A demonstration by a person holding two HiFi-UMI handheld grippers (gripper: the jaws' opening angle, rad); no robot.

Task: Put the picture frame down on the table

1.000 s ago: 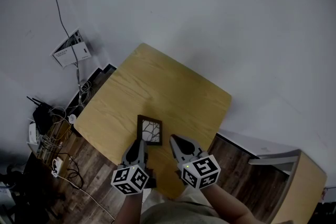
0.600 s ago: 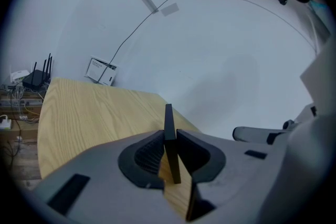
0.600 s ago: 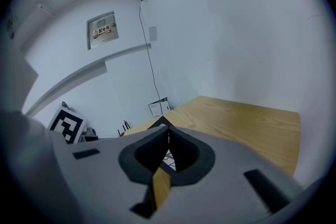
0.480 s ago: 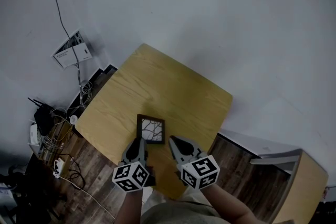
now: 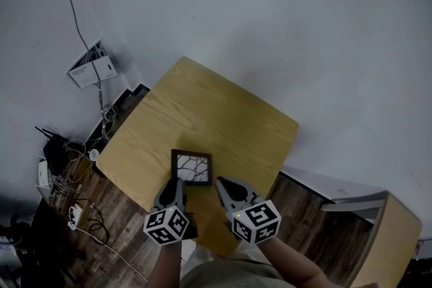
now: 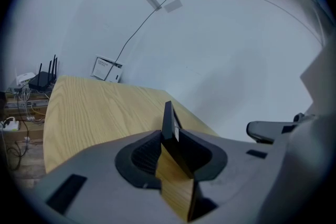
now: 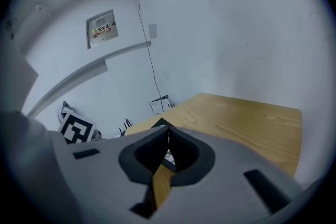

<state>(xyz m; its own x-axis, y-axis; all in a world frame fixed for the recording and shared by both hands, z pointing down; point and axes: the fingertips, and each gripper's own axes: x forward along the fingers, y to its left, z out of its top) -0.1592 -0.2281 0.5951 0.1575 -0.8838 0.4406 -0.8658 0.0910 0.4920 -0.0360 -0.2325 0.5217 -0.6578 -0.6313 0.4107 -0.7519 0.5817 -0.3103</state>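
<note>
Up close, the left gripper has its dark ribbed pads clamped tight on the near edge of the picture frame. From the left gripper view the frame is a thin, dark, matte slab seen edge-on between the jaws. From the head view it is a small square with a dark rim round a pale picture crossed by thin dark branching lines, and it sits over the near part of the table. Whether its far edge touches the wood I cannot tell. That table is a light, straight-grained wooden square with rounded corners. Just to the right, the right gripper has its jaws pressed together on nothing, with a frame corner showing just beyond them
</note>
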